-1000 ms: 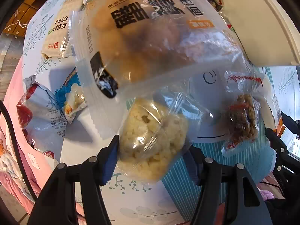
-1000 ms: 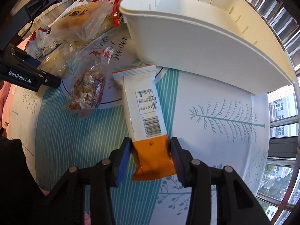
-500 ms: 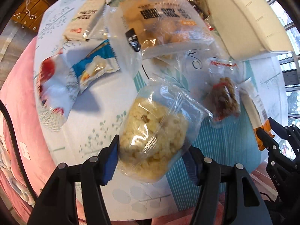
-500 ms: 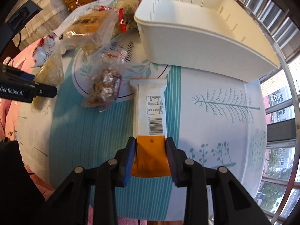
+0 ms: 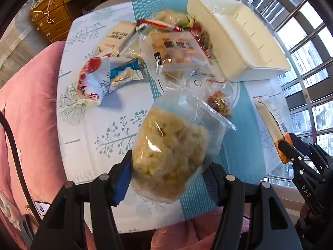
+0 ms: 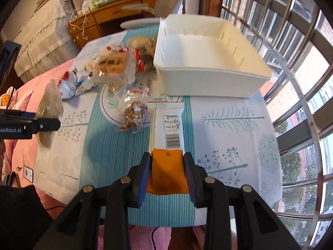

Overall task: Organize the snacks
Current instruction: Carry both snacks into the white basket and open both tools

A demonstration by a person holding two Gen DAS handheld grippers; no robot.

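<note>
Snacks in both my grippers, both lifted clear of the table (image 5: pixel 100 125). Left gripper (image 5: pixel 169 179), bottom centre of the left view, pinches a puff bag (image 5: pixel 170 143): clear plastic, pale yellow puffs inside, blue pads pressing its sides, top of the bag flaring up toward mid-frame. Right gripper (image 6: pixel 166 179), bottom centre of the right view, clamps a bar (image 6: pixel 166 133) by its orange end; the white part w/ barcode sticks out up-frame, toward the bin (image 6: pixel 208 83).

Bin is white, sits upper right in both views, nothing visible inside it. Tablecloth is white w/ teal stripes and tree prints.

Rest of the snacks lie on the table, upper centre of the left view: a clear bread bag (image 5: pixel 177 52) w/ dark lettering, a red-edged packet (image 5: pixel 160 24) above it, a flat white pack (image 5: pixel 118 37) to its left, a blue pack (image 5: pixel 124 76) and a red-white pouch (image 5: pixel 93 83) further left. Small nut bag (image 5: pixel 219 103) lies just right of my puff bag in-frame, below the bin, on the round print.

In the left view my right gripper shows at the right edge, orange end of the bar in it. In the right view my left gripper shows at the left edge w/ the puff bag hanging edge-on. Pink fabric (image 5: pixel 27 114) borders the table at left. Window bars fill the right side of both views; a wooden desk is top left.
</note>
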